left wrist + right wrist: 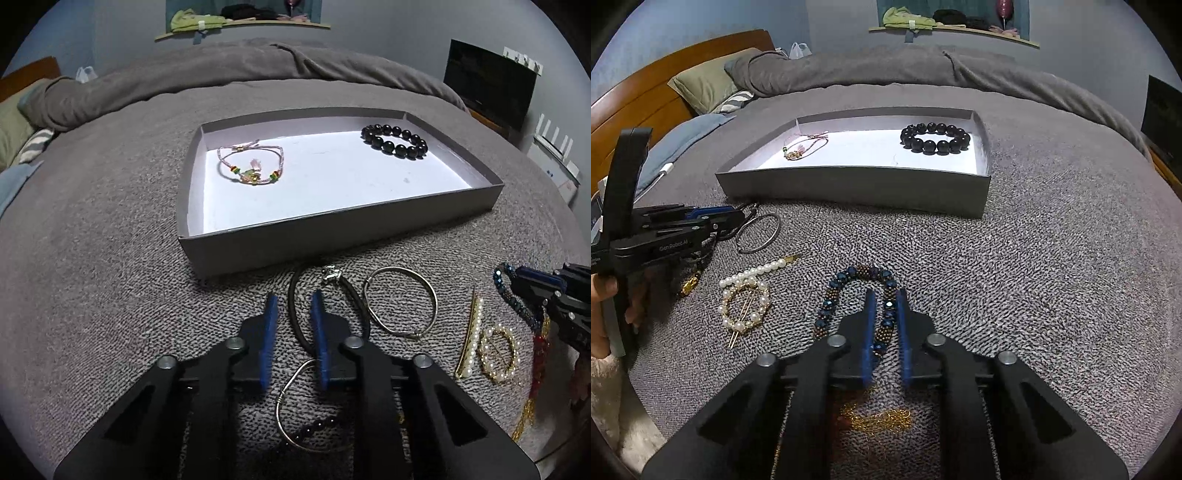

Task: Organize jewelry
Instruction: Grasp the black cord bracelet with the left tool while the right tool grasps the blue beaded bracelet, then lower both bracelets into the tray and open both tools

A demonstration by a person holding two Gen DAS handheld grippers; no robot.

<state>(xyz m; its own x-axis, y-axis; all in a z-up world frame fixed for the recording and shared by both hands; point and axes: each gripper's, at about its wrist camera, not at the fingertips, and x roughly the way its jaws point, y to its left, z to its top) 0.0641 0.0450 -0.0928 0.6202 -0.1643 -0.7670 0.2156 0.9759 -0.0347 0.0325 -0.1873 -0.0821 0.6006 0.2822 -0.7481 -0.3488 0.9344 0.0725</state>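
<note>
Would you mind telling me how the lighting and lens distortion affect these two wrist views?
Left wrist view: the tray floor glares white, its straight walls bow from fisheye, and the corners go black. Right wrist view: the same vignette and curved bed; the gold chain under the right gripper sits in shadow.

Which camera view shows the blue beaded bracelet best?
The right wrist view: the blue beaded bracelet lies centred, one side between the right tool pads. The left wrist view shows only part of it at the right edge, behind that tool.

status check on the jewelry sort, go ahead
Left gripper closing on black cord bracelet. Right gripper shut on blue beaded bracelet. Tray ahead, path clear.
</note>
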